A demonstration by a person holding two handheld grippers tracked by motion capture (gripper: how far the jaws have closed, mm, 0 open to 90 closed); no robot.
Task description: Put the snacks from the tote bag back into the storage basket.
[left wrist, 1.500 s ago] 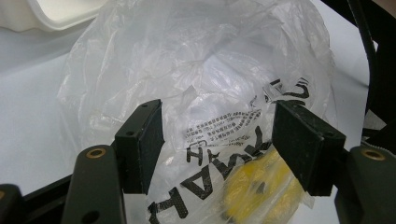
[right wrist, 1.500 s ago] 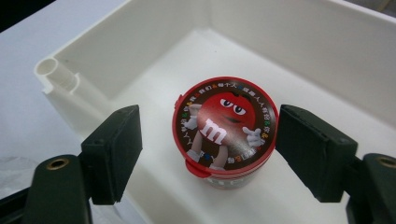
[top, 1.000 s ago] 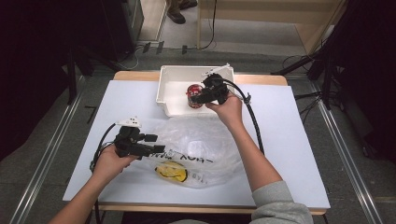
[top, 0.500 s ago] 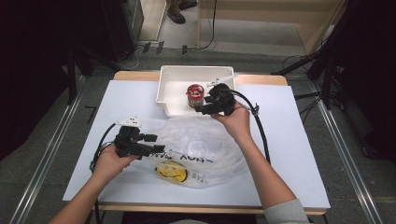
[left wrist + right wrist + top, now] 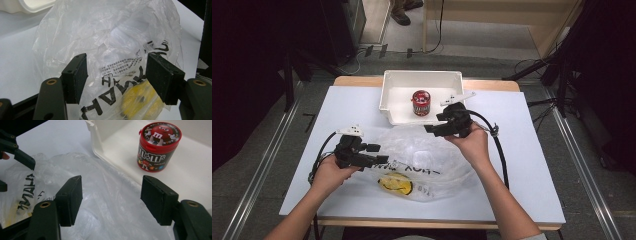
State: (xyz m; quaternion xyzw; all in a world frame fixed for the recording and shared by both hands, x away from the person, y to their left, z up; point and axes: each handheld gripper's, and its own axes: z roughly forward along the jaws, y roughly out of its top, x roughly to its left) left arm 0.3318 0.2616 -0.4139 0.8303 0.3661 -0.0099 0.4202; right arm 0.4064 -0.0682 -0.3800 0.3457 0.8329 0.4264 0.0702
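Two open claws: my right claw point(image 5: 111, 200) view shows the M&M's tub's point(image 5: 157, 146) label; high view blurs it; my left claw point(image 5: 116, 78) frames the plastic bag point(image 5: 110, 42), yellow contents indistinct.

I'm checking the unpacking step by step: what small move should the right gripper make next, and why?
Probably lower the right gripper toward the plastic bag mouth. Its jaws are open and empty above the bag, the red candy can already stands in the white bin, and a yellow item remains inside the bag.

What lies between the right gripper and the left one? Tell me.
The clear plastic bag, crumpled on the table, spans the stretch between the open right gripper and the left gripper, as the high view shows; a yellow thing lies inside it.
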